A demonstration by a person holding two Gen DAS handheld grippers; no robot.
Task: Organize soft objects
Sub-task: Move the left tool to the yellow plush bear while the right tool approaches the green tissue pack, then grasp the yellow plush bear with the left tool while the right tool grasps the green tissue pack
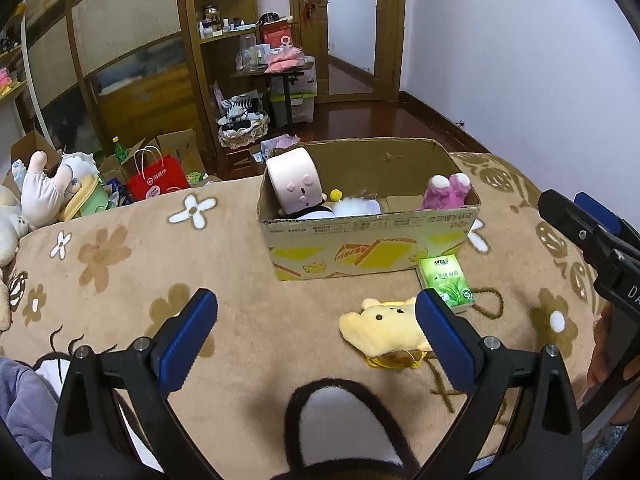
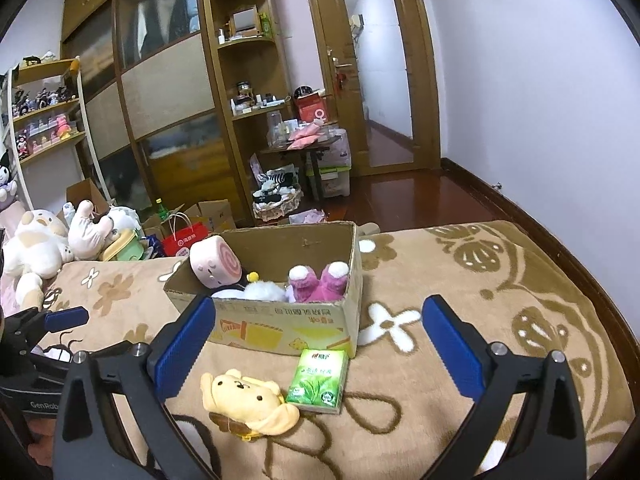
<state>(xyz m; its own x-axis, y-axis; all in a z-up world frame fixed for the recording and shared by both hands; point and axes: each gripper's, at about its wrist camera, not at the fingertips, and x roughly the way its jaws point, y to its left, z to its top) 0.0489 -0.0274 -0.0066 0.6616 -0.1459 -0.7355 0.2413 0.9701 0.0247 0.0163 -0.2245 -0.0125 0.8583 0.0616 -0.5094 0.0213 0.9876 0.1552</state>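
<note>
Both the left gripper (image 1: 316, 320) and right gripper (image 2: 318, 330) are hovering with jaws apart and empty, framing the yellow plush (image 2: 248, 402) lying before the half-filled cardboard box (image 2: 280, 320), likely next for boxing

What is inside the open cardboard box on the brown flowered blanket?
Inside the cardboard box: a pink roll-shaped plush with a sleepy face, a fluffy white plush with a small yellow pompom, and magenta plush slippers. The near wall hides whatever lies beneath them.
</note>
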